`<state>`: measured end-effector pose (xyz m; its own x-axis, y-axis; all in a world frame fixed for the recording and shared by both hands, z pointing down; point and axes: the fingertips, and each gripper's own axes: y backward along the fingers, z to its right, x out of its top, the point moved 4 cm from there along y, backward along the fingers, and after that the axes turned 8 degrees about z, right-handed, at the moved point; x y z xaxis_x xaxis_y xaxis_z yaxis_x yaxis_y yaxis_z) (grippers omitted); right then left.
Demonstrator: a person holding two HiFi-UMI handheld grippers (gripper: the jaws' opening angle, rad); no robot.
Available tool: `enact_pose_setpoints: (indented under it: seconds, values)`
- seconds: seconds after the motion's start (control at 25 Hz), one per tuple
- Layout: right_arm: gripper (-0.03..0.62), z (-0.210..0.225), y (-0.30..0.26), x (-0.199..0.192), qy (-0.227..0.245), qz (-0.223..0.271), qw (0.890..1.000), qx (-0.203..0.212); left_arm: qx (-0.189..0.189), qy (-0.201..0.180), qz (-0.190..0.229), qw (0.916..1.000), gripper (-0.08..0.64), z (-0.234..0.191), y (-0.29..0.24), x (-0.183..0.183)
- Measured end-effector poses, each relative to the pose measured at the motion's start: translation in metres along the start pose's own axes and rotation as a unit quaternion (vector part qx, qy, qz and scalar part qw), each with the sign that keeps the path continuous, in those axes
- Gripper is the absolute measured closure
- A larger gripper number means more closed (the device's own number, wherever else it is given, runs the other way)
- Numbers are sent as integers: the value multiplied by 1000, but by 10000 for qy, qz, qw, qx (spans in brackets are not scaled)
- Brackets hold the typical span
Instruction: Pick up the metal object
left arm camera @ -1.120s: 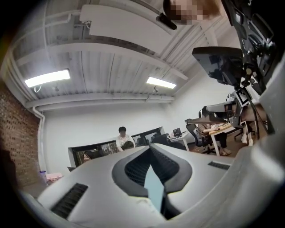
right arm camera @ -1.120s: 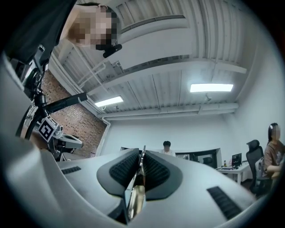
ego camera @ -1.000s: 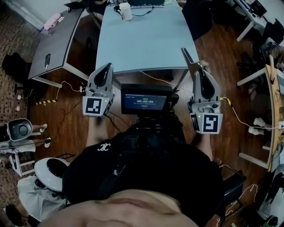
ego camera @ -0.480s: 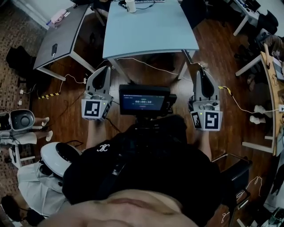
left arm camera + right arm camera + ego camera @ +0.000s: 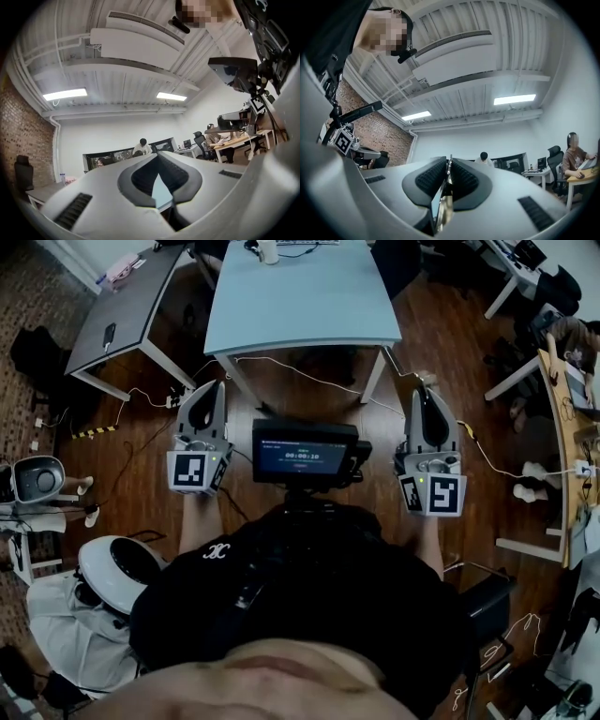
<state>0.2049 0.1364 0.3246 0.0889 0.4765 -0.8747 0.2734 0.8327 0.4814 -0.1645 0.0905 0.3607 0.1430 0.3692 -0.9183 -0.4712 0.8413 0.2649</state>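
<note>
My right gripper (image 5: 424,396) is held up in front of my body, over the wooden floor and short of the light blue table (image 5: 300,306). In the right gripper view its jaws (image 5: 449,162) are shut on a thin, flat metal object (image 5: 441,206), seen edge-on between the ribbed black pads. The left gripper (image 5: 214,390) is held level with it on the other side. In its own view the left gripper's (image 5: 157,155) tips meet and hold nothing. Both gripper views look across an office, up towards the ceiling.
A small screen (image 5: 305,454) sits on a rig between the grippers. A white cup (image 5: 268,251) stands at the table's far end. A grey desk (image 5: 122,315) is at the left, cables (image 5: 309,381) trail on the floor, and a round white device (image 5: 117,568) stands at the lower left.
The blue table has drawn away from the grippers, so I have backed off from it. Both grippers keep their pose, and the right one still holds the metal object.
</note>
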Motion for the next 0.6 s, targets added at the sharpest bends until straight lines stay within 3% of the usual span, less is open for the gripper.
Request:
enact_pose_setpoints:
  seconds: [0.28,0.6]
  values:
    - [563,3,12,8,-14,31,10000,10,-219,-104,-126,9996,549,21,3,7]
    - [563,2,12,13,-85,82,9999,96,-133,-123,-169,9997,548,23,11,14]
